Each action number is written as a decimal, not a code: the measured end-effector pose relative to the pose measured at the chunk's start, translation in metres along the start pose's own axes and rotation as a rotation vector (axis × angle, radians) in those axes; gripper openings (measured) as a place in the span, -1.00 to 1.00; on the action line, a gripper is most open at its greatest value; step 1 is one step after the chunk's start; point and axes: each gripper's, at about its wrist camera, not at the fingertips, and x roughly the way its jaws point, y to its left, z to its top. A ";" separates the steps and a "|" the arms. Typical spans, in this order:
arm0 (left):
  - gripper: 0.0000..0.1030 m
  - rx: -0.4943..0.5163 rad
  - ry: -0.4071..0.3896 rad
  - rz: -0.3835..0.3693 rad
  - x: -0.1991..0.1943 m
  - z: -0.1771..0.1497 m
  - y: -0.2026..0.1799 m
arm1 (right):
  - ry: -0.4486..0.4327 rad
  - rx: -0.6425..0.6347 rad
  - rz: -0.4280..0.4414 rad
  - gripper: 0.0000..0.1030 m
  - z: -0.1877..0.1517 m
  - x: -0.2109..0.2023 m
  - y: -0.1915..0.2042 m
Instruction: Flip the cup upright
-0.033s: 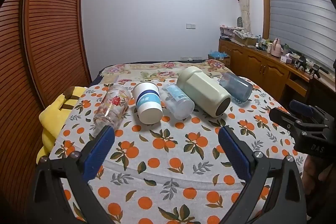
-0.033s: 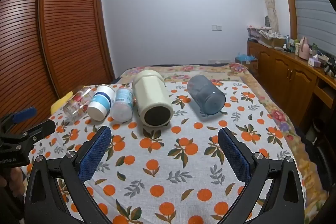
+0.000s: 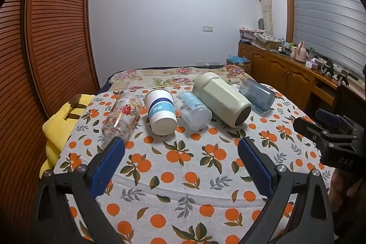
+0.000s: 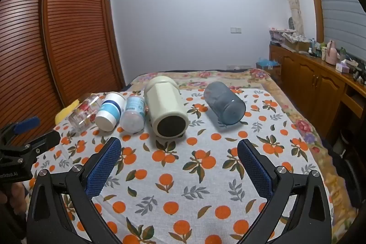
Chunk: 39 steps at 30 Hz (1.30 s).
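Several cups lie on their sides in a row on the orange-print cloth (image 3: 183,166): a clear glass with red print (image 3: 122,114) (image 4: 84,111), a white cup with a blue band (image 3: 161,111) (image 4: 110,111), a clear plastic cup with a pale blue label (image 3: 193,110) (image 4: 135,112), a big cream flask (image 3: 223,98) (image 4: 165,106) and a translucent blue cup (image 3: 257,94) (image 4: 224,102). My left gripper (image 3: 180,154) is open and empty, short of the row. My right gripper (image 4: 179,156) is open and empty, in front of the cream flask and blue cup.
A yellow plush (image 3: 61,120) lies at the cloth's left edge. A slatted wooden wardrobe (image 3: 52,38) stands on the left. A wooden cabinet with clutter (image 4: 320,74) runs along the right. The right gripper shows in the left wrist view (image 3: 331,129).
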 end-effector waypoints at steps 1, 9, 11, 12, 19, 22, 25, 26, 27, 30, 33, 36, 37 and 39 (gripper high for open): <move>0.94 -0.004 -0.002 -0.001 0.000 0.000 0.000 | 0.000 0.000 0.000 1.00 0.000 0.000 0.000; 0.94 -0.003 0.002 0.006 0.003 -0.002 0.001 | -0.003 -0.002 -0.004 1.00 0.001 0.000 0.000; 0.94 -0.003 0.002 0.006 0.002 -0.001 -0.004 | -0.003 -0.002 -0.004 1.00 0.001 0.000 0.000; 0.94 -0.003 0.002 0.007 0.002 -0.001 -0.004 | -0.004 -0.003 -0.004 1.00 0.001 0.001 0.001; 0.94 -0.001 -0.004 0.000 -0.001 0.000 -0.001 | -0.003 -0.002 -0.003 1.00 0.001 0.000 -0.001; 0.94 0.001 -0.007 0.002 -0.002 0.000 -0.001 | -0.003 -0.001 -0.002 1.00 0.001 0.000 -0.001; 0.94 0.001 -0.008 0.001 -0.002 0.000 -0.002 | -0.003 -0.002 -0.002 1.00 0.001 0.000 -0.001; 0.94 0.001 -0.007 0.000 -0.002 0.000 -0.002 | -0.003 -0.001 -0.002 1.00 0.001 0.000 -0.001; 0.94 0.001 -0.008 -0.001 -0.002 0.000 -0.001 | -0.003 -0.001 -0.002 1.00 0.001 0.000 -0.002; 0.94 0.004 -0.012 -0.001 -0.004 0.001 -0.003 | -0.005 0.000 -0.002 1.00 0.001 -0.001 -0.001; 0.94 0.000 -0.011 -0.006 -0.005 0.002 -0.002 | -0.004 0.000 -0.002 1.00 0.001 0.000 -0.001; 0.94 0.001 -0.011 -0.005 -0.005 0.003 -0.002 | -0.004 -0.001 -0.003 1.00 0.001 0.000 -0.001; 0.94 0.001 -0.010 -0.006 -0.005 0.003 -0.002 | -0.005 0.000 -0.003 1.00 0.001 0.000 -0.002; 0.94 0.001 -0.011 -0.005 -0.006 0.003 -0.002 | -0.005 0.000 -0.002 1.00 0.001 0.000 -0.002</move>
